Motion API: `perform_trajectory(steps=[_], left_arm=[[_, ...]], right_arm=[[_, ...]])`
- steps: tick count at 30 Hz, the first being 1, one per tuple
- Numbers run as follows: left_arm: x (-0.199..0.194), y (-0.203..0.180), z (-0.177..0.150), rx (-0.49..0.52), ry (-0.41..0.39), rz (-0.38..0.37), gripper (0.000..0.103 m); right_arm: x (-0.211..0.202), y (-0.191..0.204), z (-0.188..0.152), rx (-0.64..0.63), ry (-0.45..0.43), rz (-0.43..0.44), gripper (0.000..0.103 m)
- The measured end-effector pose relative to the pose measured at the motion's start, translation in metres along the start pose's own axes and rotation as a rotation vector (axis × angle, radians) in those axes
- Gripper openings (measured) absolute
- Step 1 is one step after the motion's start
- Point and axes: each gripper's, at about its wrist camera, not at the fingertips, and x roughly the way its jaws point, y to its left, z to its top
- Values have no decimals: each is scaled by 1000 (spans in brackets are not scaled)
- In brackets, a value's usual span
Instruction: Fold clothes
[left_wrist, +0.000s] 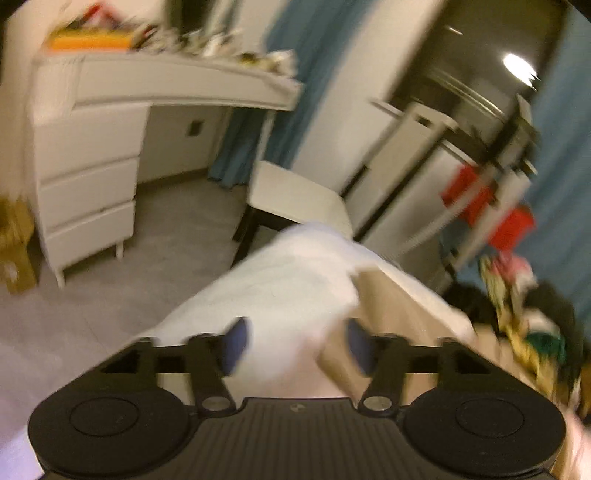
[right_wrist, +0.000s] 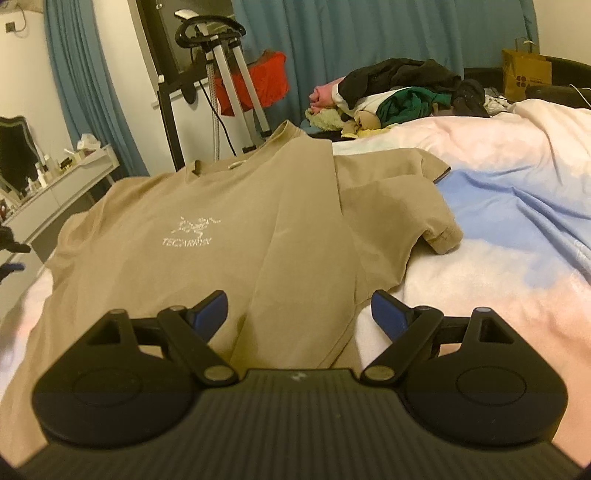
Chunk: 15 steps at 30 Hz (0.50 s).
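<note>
The right gripper (right_wrist: 299, 312) is hovering with its blue-padded fingers (right_wrist: 210, 308) spread wide and gripping nothing; directly ahead of and between them the tan T-shirt (right_wrist: 221, 236) is lying spread out on the bedcover (right_wrist: 498, 258), chest print facing up; its lower hem is reaching in under the gap between the fingers, and the far sleeve (right_wrist: 417, 218) is lying folded over to the right of the right-hand finger; beyond the shirt a pile of clothes (right_wrist: 399, 96) is sitting well past the fingertips.

The left gripper (left_wrist: 295, 345) is showing in a blurred view; its fingers (left_wrist: 236, 343) are standing apart, and white cloth (left_wrist: 280, 288) is lying between and ahead of them, though I cannot tell whether anything is being gripped; a strip of the tan shirt is showing just beside the right-hand finger; a white chest of drawers (left_wrist: 88, 184) is standing far off to the left of the fingers.
</note>
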Motion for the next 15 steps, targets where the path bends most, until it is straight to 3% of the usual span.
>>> perform_trajectory(steps=[4, 11, 15], left_arm=[[-55, -52, -39, 127, -29, -99, 80], [-155, -156, -137, 367, -74, -263, 92], [-186, -177, -190, 451, -86, -327, 95]], right_arm=[[-3, -2, -1, -13, -31, -18, 86], [-21, 3, -4, -77, -96, -55, 86], [-40, -2, -1, -38, -134, -40, 86]])
